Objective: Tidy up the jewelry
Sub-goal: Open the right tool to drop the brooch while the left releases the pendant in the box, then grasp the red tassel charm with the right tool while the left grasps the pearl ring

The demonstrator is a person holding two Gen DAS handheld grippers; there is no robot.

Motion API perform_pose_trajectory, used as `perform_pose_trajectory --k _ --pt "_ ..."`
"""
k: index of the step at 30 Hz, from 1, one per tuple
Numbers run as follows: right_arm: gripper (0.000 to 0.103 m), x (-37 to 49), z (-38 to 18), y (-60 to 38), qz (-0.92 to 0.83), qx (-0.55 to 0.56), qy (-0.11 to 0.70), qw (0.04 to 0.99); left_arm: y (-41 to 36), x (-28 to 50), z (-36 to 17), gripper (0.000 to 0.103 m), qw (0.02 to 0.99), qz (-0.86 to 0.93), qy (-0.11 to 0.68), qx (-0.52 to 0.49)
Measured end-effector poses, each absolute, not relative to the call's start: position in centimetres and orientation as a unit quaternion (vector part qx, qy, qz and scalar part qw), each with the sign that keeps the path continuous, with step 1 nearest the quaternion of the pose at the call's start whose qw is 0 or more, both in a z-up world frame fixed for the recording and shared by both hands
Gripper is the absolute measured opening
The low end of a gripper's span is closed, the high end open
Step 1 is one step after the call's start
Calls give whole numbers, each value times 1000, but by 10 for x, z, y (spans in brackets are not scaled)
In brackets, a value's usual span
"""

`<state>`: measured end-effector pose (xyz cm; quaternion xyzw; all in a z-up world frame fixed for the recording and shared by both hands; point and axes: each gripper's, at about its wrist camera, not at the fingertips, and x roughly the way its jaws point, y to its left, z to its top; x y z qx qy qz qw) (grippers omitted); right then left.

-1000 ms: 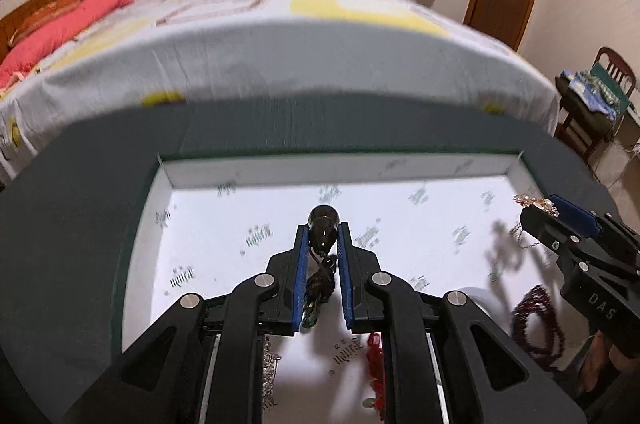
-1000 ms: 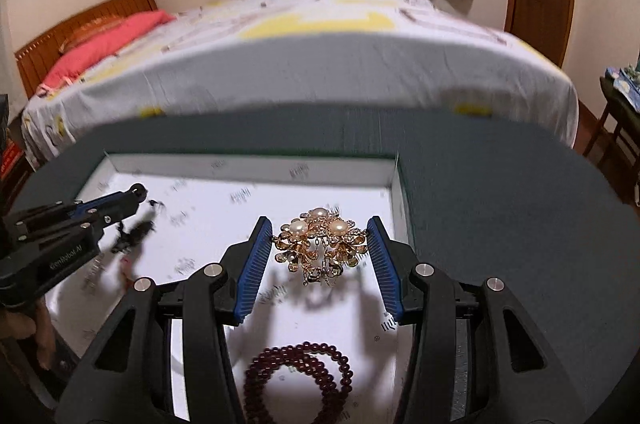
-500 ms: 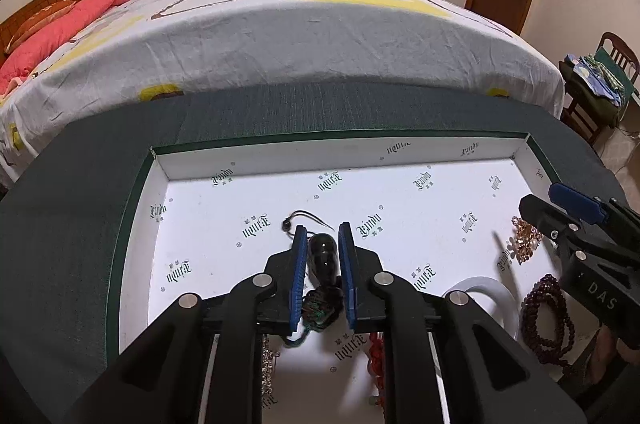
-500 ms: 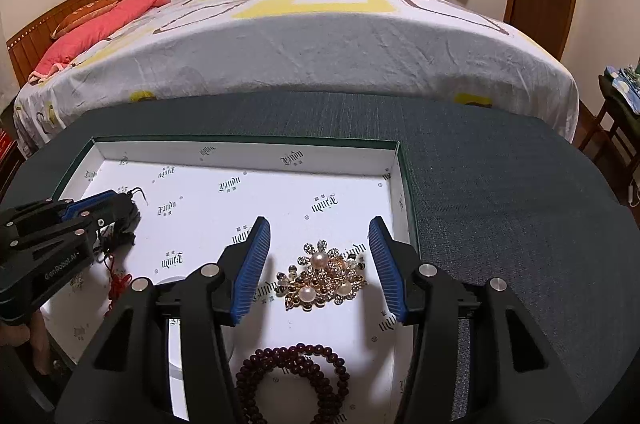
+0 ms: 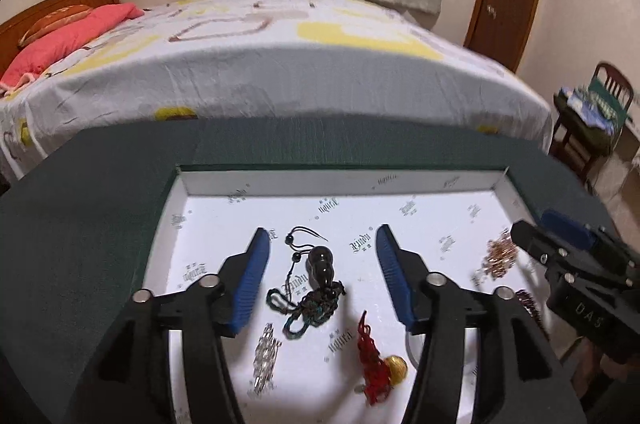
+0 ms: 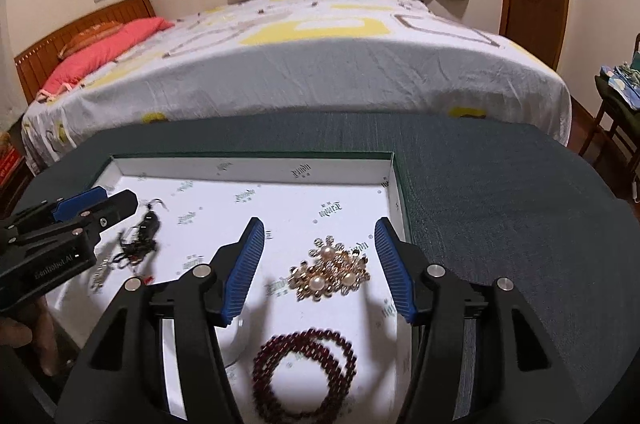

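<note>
We are hovering both tools spread wide and empty: the left tool (image 5: 320,264) over the pendant (image 5: 320,270), the right tool (image 6: 318,256) over the brooch (image 6: 332,274), each lying apart in the tray (image 6: 248,165), probably so nothing tangles; beads (image 6: 306,368) sit nearer.

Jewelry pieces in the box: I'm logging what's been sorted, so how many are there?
5 visible: dark gourd pendant left-centre, silver piece near left, red tassel charm near centre, pearl brooch right, maroon bead bracelet near right. Tools may hide more.
</note>
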<state>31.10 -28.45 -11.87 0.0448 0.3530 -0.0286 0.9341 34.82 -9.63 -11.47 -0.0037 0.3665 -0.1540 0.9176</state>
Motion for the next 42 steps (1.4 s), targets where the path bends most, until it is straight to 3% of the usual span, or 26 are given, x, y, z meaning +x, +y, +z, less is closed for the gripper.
perform_pose_trajectory --k 7,20,30,39,42 --pt "58 261 -99 -281 -28 52 314 947 -73 302 -95 68 941 -133 309 -13" --pt "58 178 -116 -267 -30 49 344 937 -25 225 -97 68 949 -88 300 -35" --pt "58 161 -142 -249 -17 41 392 919 -12 191 -121 68 939 -74 334 -39" --pt "46 161 -158 -246 -13 41 433 901 -13 178 -129 68 935 -76 345 -31" --pt "37 160 -159 -246 -17 35 433 901 -15 178 -131 68 935 -77 346 -27"
